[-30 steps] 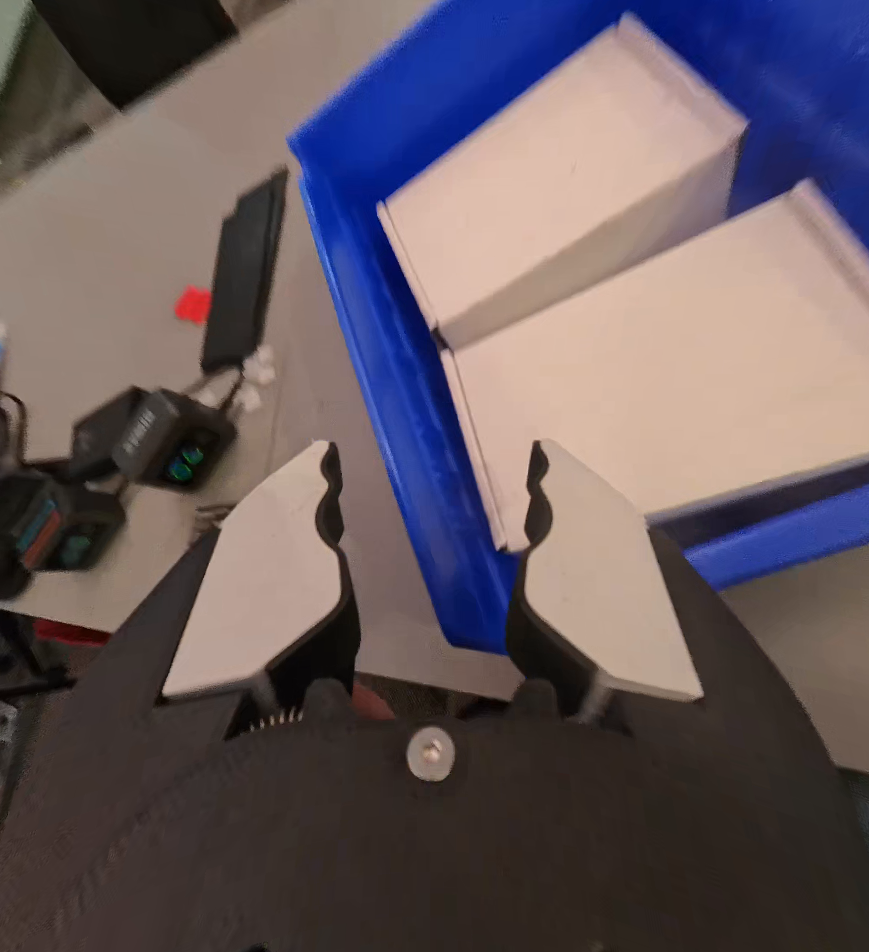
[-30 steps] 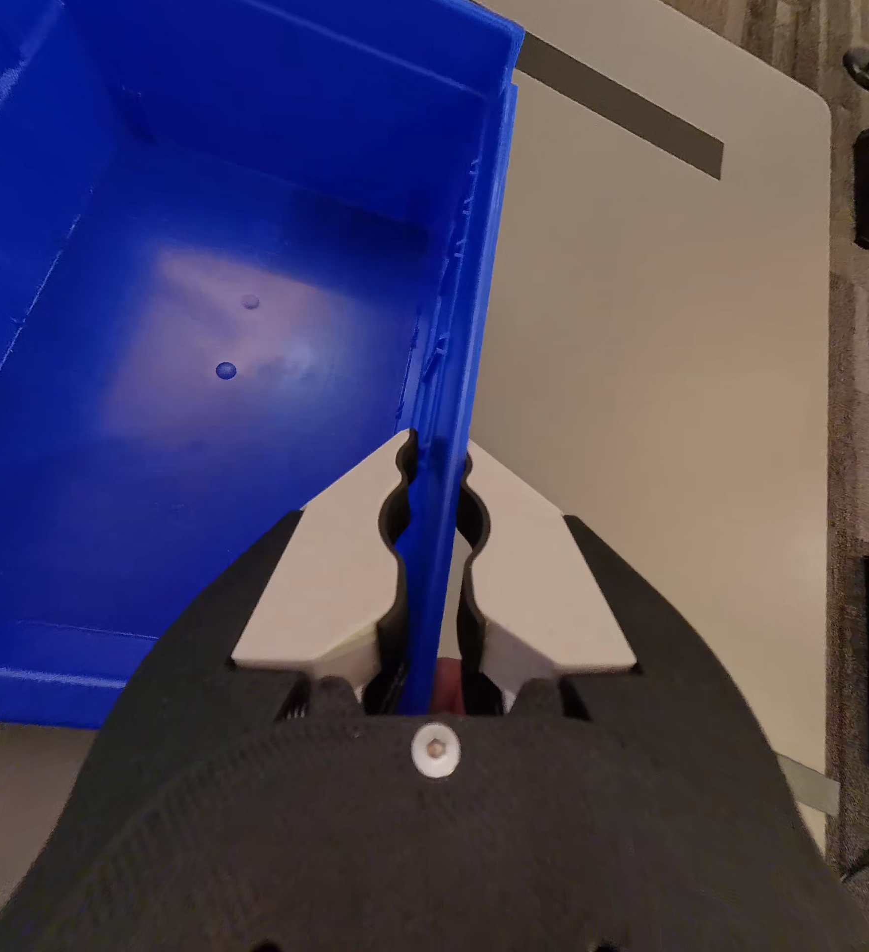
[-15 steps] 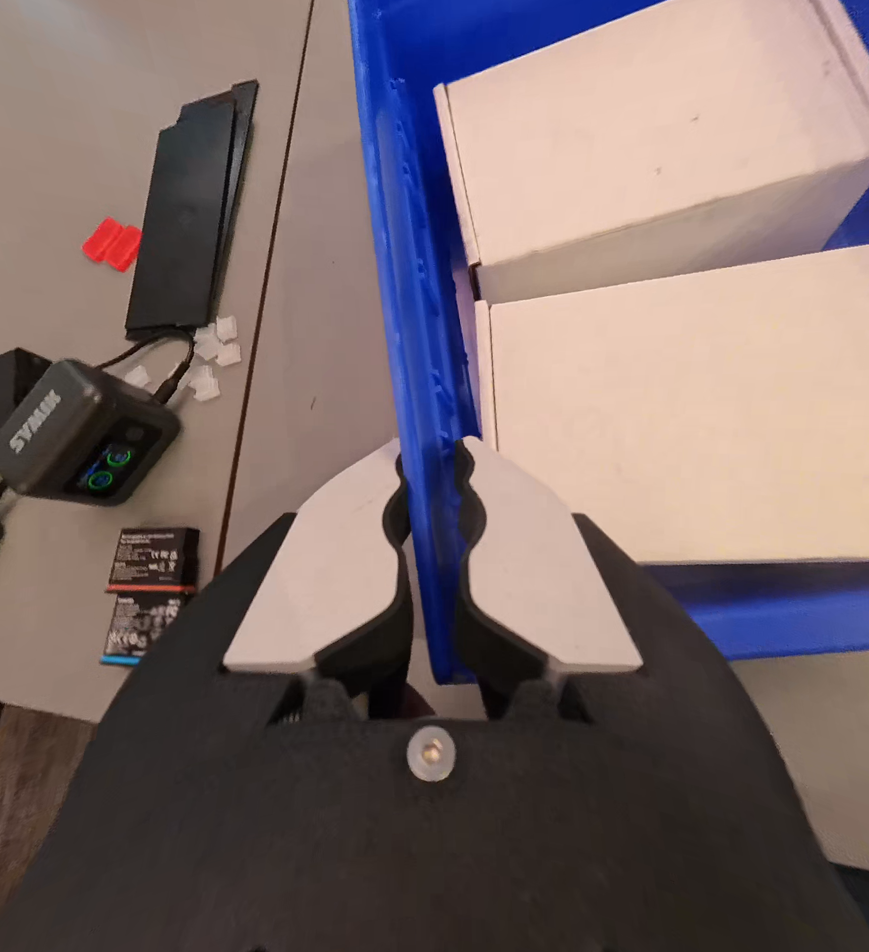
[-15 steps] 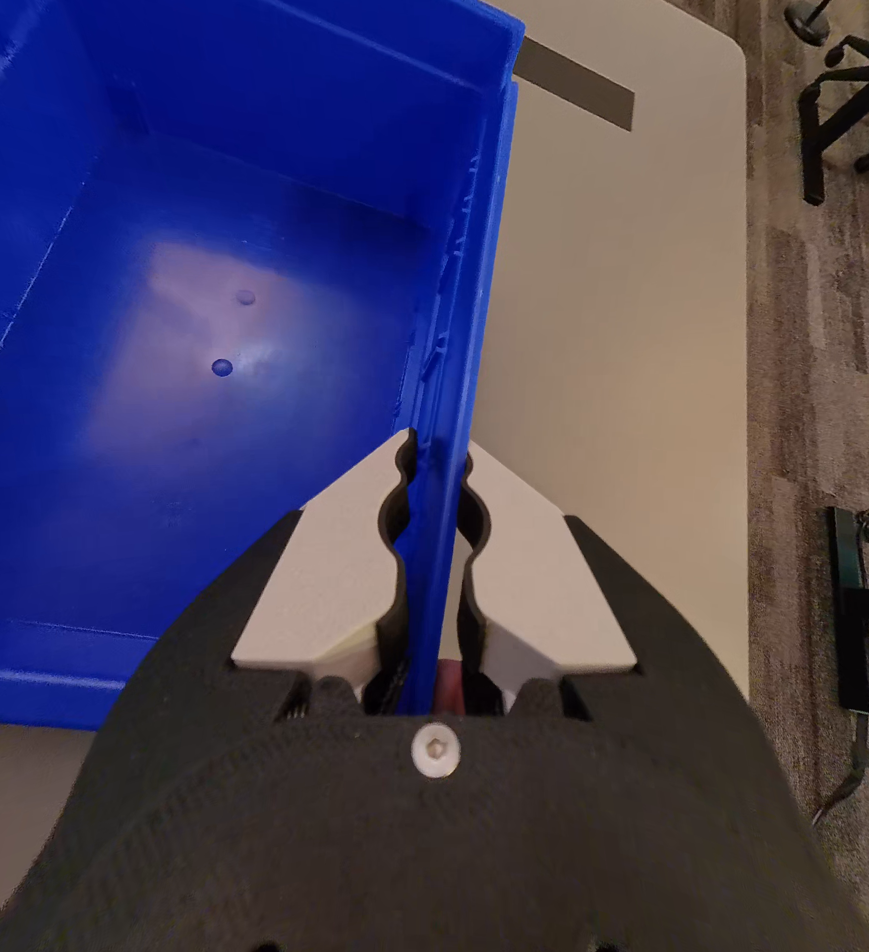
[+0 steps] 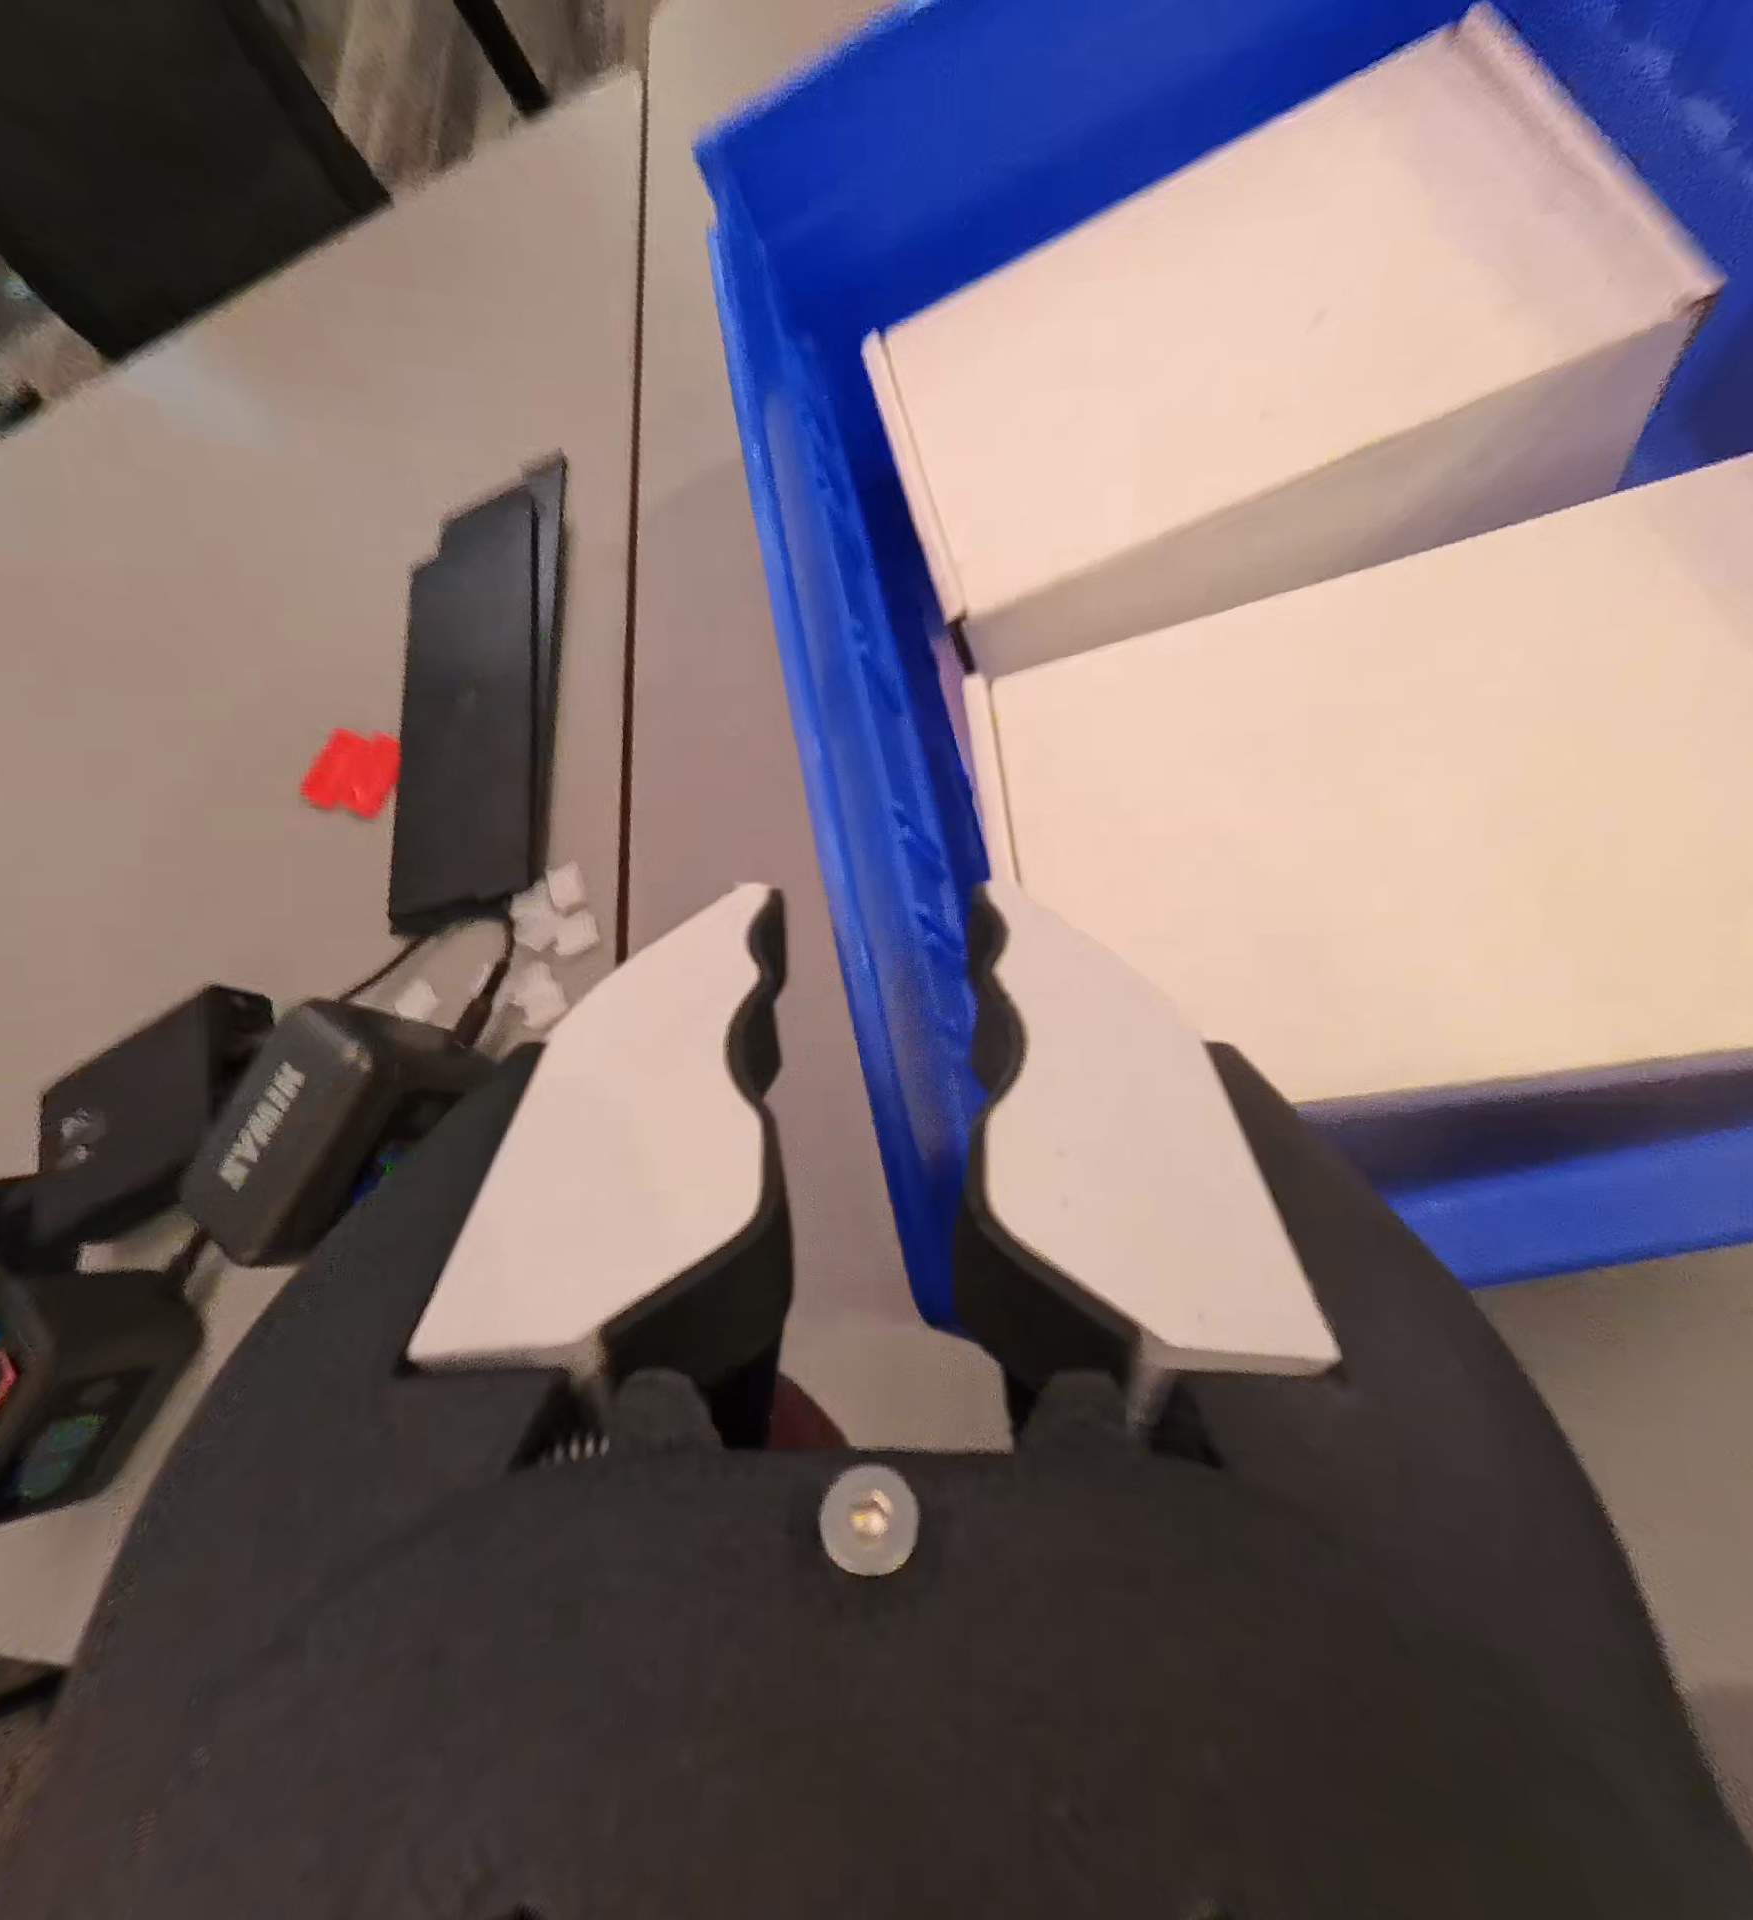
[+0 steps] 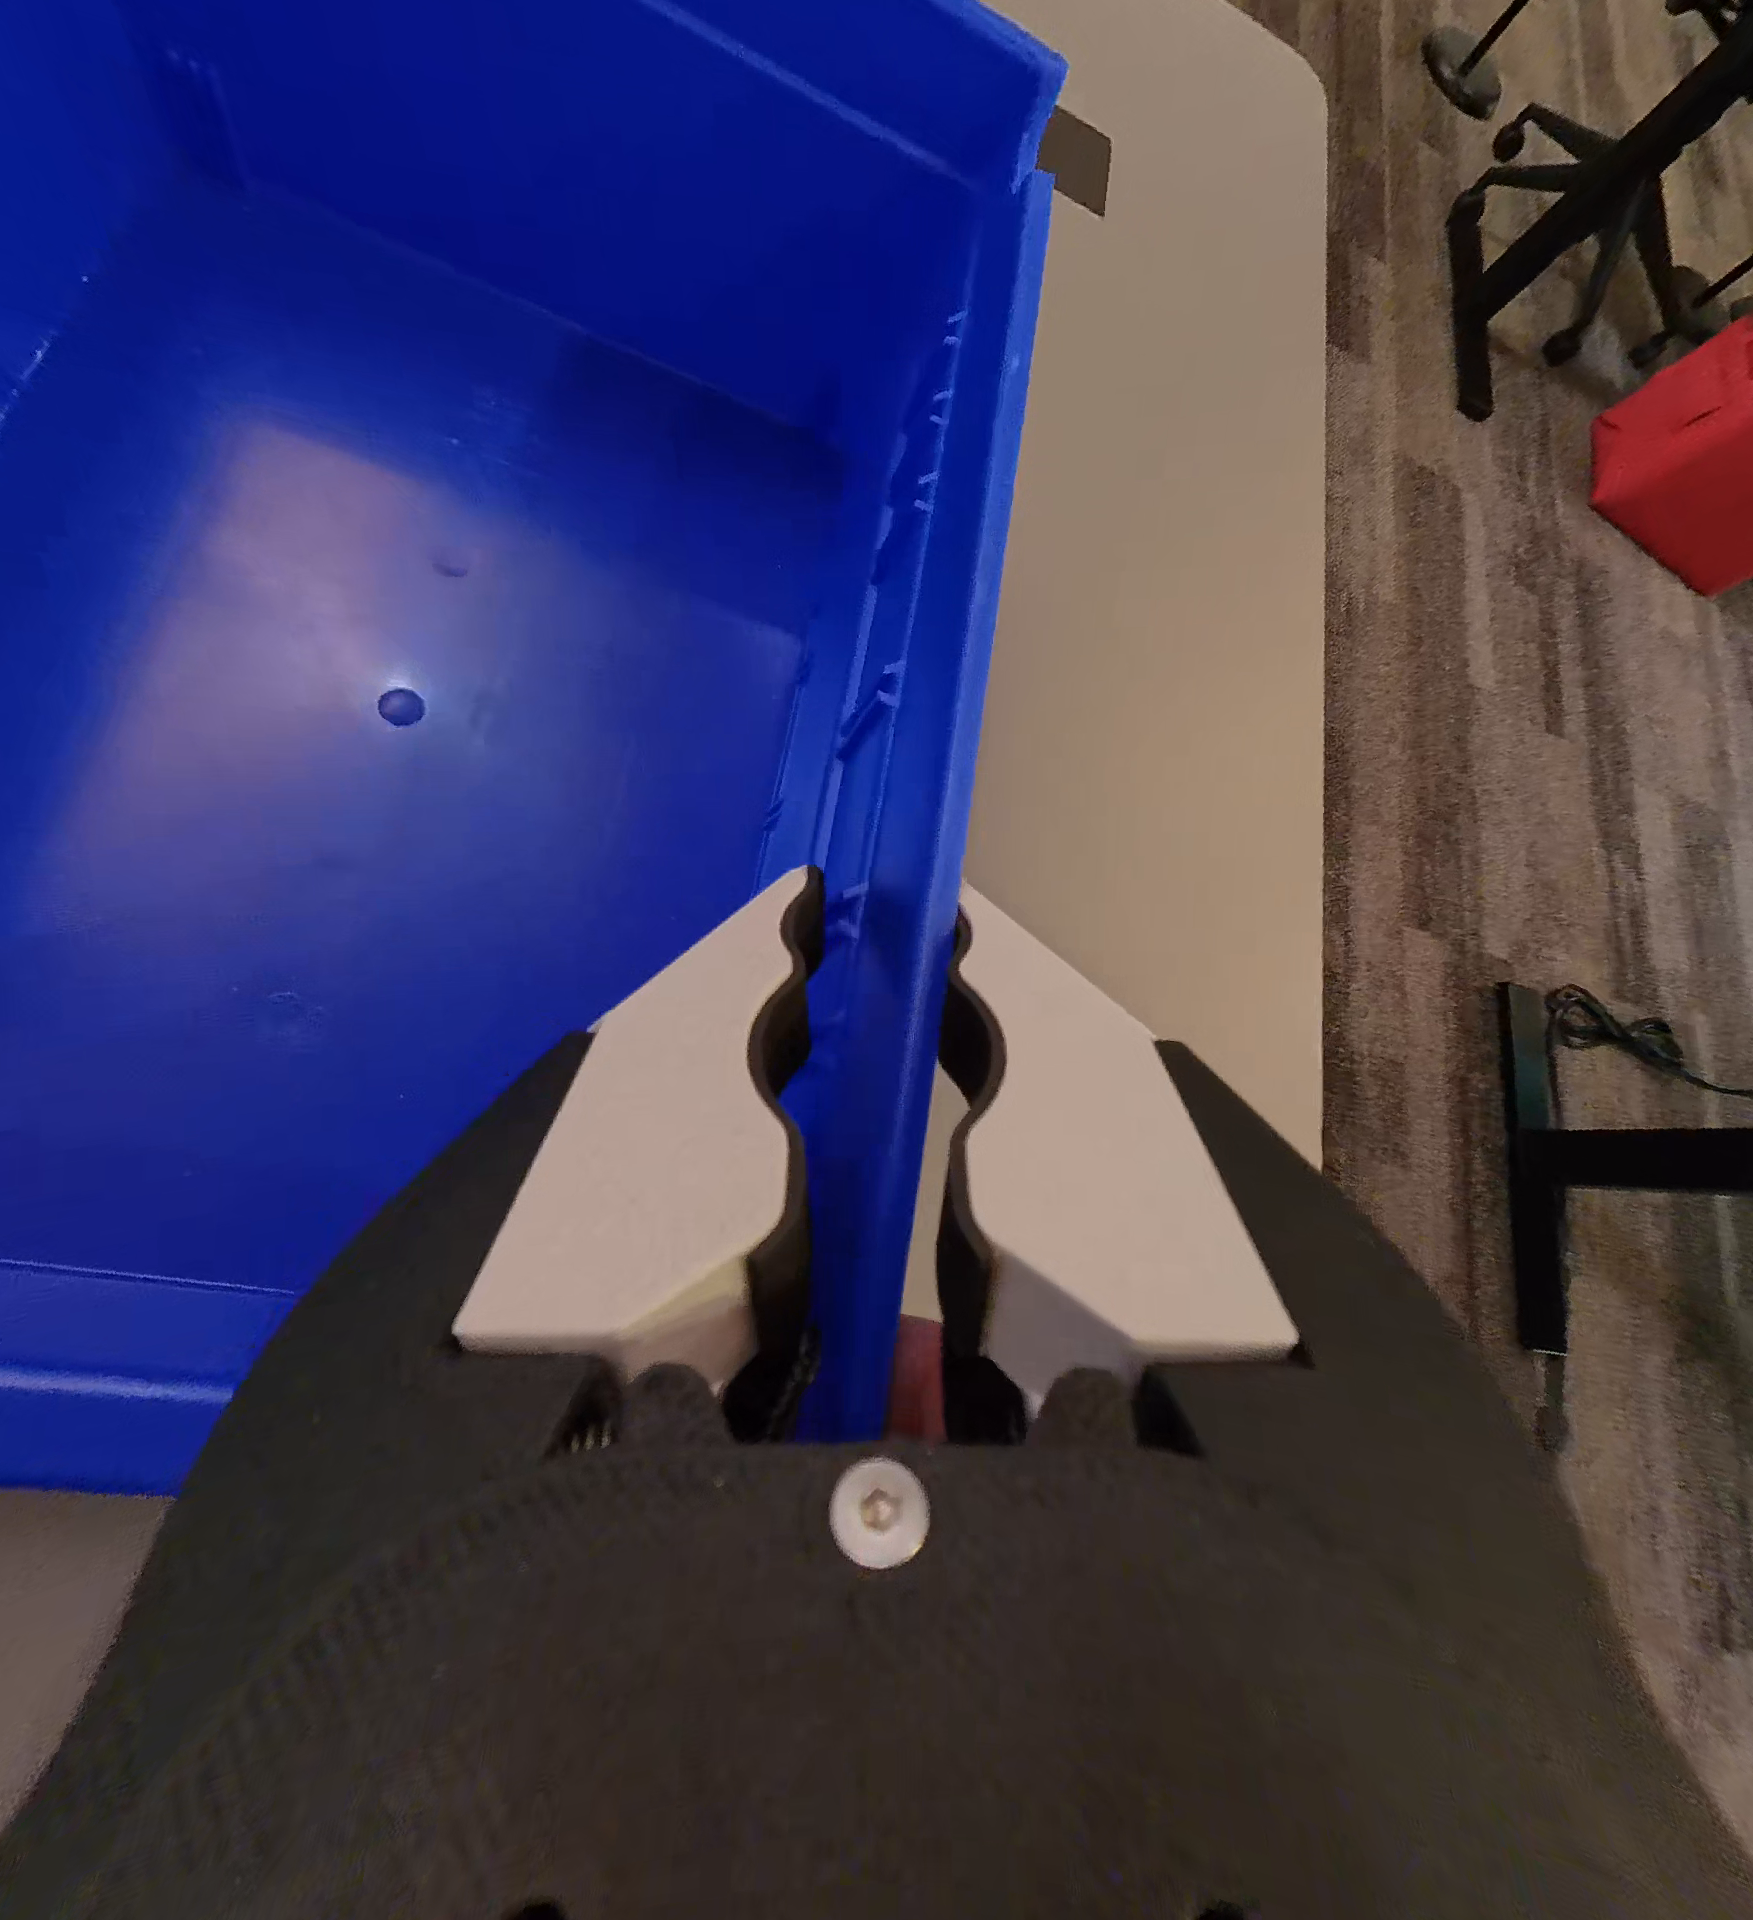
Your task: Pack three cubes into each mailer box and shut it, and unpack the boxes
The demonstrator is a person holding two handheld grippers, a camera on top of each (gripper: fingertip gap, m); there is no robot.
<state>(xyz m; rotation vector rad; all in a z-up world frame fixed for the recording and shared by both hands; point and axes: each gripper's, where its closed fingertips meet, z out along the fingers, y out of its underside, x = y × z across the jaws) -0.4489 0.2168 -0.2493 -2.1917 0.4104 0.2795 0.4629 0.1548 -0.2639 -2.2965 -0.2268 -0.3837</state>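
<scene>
While right tongs (image 6: 880,914) straddle the bin's rim (image 6: 1007,436), left tongs (image 5: 872,914) gape.

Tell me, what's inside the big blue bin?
The blue bin holds two closed white mailer boxes at one end; the other end is bare. Whatever the boxes contain is hidden.

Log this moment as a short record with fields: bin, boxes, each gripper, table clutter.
bin: blue bin on a grey table; the end seen in the right wrist view shows only bare floor
boxes: two white mailer boxes, both shut, side by side inside the bin
left gripper: open, jaws astride the bin's side wall, not clamping
right gripper: jaws astride the opposite wall; slightly parted, grip unclear
clutter: black flat case, small red piece, black chargers with cables
cubes: none visible
</scene>
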